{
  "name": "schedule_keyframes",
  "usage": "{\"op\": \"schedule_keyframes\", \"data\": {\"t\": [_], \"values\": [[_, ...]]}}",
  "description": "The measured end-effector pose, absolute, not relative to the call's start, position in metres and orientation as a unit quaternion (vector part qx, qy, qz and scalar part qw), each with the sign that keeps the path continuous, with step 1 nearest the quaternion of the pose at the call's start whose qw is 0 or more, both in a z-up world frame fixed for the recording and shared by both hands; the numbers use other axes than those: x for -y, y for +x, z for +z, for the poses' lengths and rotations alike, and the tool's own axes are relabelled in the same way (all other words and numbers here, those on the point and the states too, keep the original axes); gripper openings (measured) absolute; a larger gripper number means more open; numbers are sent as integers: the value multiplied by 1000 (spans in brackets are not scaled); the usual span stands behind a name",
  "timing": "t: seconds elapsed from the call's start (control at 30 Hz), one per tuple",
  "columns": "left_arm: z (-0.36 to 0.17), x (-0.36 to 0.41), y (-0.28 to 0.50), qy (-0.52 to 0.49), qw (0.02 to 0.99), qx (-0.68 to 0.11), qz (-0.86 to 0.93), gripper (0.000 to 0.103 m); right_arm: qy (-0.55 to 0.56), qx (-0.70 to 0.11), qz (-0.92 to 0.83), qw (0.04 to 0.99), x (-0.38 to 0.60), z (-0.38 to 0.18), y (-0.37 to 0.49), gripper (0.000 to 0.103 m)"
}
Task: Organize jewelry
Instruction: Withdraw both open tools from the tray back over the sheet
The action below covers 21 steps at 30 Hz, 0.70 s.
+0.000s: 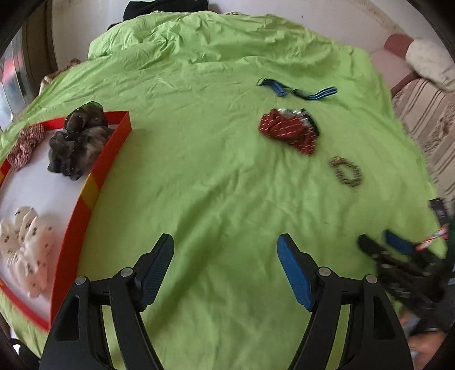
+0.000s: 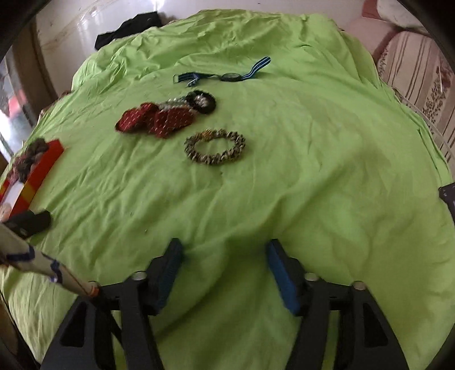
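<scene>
On the green bedsheet lie a red patterned scrunchie (image 2: 153,119), a pearl-and-black hair tie (image 2: 200,102), a leopard-print bracelet (image 2: 214,147) and a blue-striped watch (image 2: 227,74); they also show in the left wrist view: scrunchie (image 1: 287,131), bracelet (image 1: 345,171), watch (image 1: 298,90). A red-rimmed box (image 1: 93,187) at the left holds a dark scrunchie (image 1: 79,142), a red-white scrunchie (image 1: 25,146) and a white scrunchie (image 1: 27,250). My left gripper (image 1: 226,250) is open and empty beside the box. My right gripper (image 2: 224,252) is open and empty, short of the bracelet.
The box's corner (image 2: 42,168) shows at the left in the right wrist view. The right gripper (image 1: 398,250) appears blurred at the left view's right edge. A striped cushion (image 1: 426,119) lies beyond the bed's right edge. Dark clothing (image 2: 128,25) lies at the far end.
</scene>
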State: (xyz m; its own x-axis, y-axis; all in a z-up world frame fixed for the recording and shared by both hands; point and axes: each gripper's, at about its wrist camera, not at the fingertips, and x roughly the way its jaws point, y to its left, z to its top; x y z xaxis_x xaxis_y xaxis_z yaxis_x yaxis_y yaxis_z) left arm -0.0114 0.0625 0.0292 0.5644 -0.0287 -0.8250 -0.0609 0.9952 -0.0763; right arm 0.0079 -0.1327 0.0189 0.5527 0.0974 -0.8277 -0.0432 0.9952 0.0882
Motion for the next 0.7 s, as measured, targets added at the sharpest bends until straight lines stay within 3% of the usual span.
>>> {"op": "schedule_keyframes", "data": {"t": [0.1,0.2,0.7], "values": [[15,-64,0,-29,884,-466,29,74,17,-468,33,883,130,16,16,96],[8,-68,5,-22,884,-465,36,74,-7,-480,29,877,123,10,22,103],[-2,-62,12,1,890,-456,32,97,-18,-465,33,885,122,5,15,103]]}}
